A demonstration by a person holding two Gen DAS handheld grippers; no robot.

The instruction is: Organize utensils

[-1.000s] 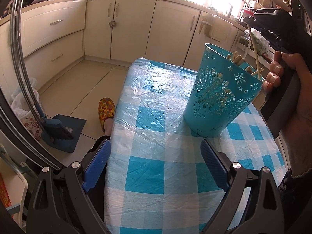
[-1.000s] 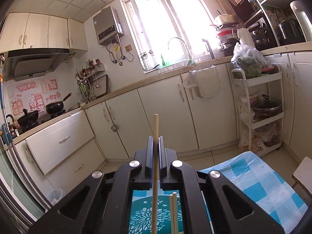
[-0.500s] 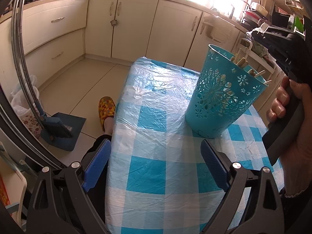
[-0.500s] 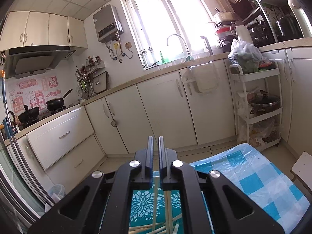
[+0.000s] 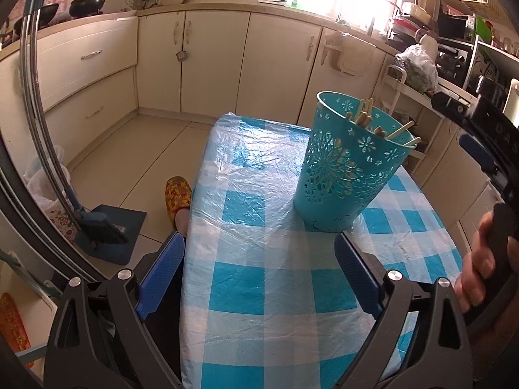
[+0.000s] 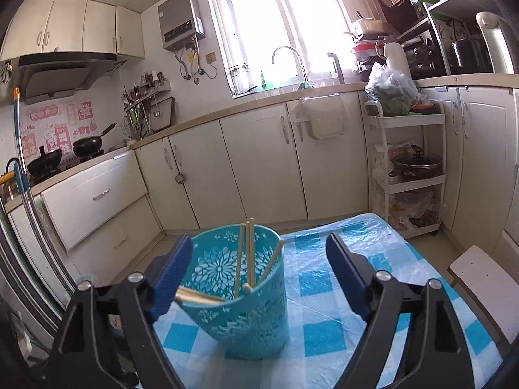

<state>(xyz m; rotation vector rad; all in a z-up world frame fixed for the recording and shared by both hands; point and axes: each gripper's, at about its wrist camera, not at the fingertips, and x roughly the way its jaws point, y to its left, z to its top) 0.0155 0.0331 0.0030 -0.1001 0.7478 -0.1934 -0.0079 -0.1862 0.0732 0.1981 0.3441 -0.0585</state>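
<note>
A turquoise perforated utensil basket [image 5: 347,168] stands upright on the blue-and-white checked table [image 5: 259,278]; it also shows in the right wrist view [image 6: 240,295]. Several wooden chopsticks [image 6: 248,253] lean inside it, their tips above the rim [image 5: 366,110]. My left gripper [image 5: 259,272] is open and empty, low over the table in front of the basket. My right gripper [image 6: 259,275] is open and empty, just behind and slightly above the basket; it shows at the right edge of the left wrist view [image 5: 480,149].
The table [image 6: 327,295] has a plastic cover. Cream kitchen cabinets [image 6: 259,168] line the far wall. A white rolling rack [image 6: 408,168] stands at the right, a white stool [image 6: 486,275] by the table. A dustpan [image 5: 107,230] and a slippered foot [image 5: 176,194] are on the floor at the left.
My right gripper held a chopstick upright over the basket, then opened; the chopstick dropped into the basket. The right gripper has drawn back and lower. The left gripper stayed open.
</note>
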